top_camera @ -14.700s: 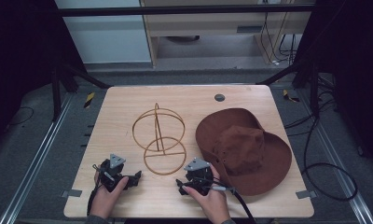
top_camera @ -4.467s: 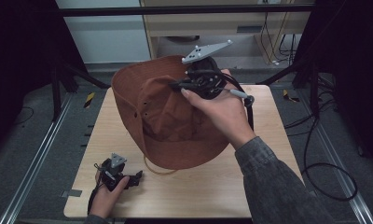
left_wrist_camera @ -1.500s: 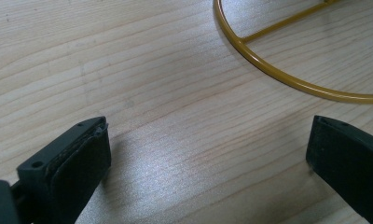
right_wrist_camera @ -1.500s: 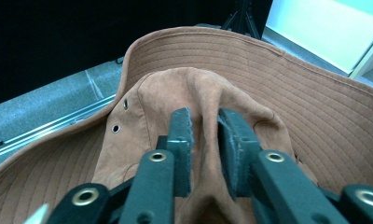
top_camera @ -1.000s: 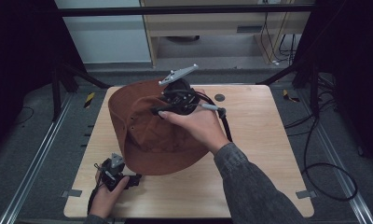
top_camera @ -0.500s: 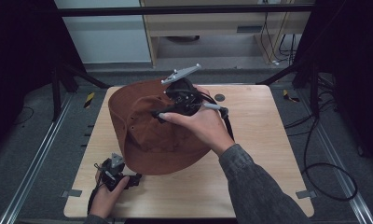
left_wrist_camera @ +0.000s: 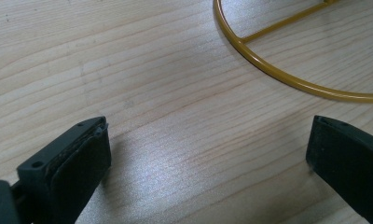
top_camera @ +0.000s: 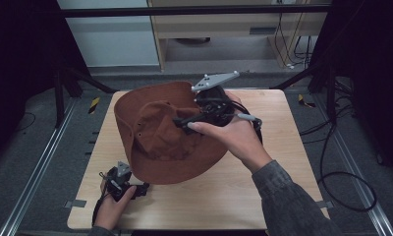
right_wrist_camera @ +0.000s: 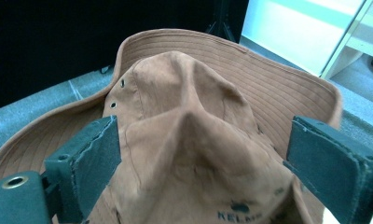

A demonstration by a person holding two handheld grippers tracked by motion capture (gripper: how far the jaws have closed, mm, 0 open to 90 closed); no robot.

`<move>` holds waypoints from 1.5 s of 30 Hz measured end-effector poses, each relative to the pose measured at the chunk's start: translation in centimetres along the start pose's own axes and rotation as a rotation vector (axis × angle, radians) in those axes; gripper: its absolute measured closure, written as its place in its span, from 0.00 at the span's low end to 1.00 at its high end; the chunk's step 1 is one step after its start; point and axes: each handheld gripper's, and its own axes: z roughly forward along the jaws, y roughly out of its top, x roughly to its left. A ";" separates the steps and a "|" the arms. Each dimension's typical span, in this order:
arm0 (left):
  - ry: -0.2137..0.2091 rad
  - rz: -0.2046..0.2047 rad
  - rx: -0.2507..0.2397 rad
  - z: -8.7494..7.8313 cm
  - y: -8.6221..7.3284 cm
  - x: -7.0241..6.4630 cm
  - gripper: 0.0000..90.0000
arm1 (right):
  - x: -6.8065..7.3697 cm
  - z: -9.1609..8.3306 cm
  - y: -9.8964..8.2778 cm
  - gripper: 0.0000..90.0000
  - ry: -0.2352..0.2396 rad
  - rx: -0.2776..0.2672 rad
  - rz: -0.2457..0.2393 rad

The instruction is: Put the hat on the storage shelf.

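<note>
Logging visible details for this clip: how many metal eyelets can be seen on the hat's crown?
2. Both sit on the side of the hat's crown in the right gripper view: the upper eyelet and the lower eyelet just below it. More may be hidden on the far side.

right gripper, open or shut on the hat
Open. In the right gripper view, the right gripper has just spread its jaws wide; the hat crown sits between the pads, untouched.

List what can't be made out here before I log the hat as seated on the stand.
- Wire stand: high view, covered by the brown hat; left gripper view shows just its base ring, cut off by the top edge.
- Hat print: right gripper view, cut off at the bottom edge.
- Right claw: open around the crown; contact unclear.
</note>
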 end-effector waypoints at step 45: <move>-0.001 -0.001 0.001 0.0 0.0 0.0 0.00 | -8.8 -8.1 -19.6 0.12 -0.301 0.065 0.278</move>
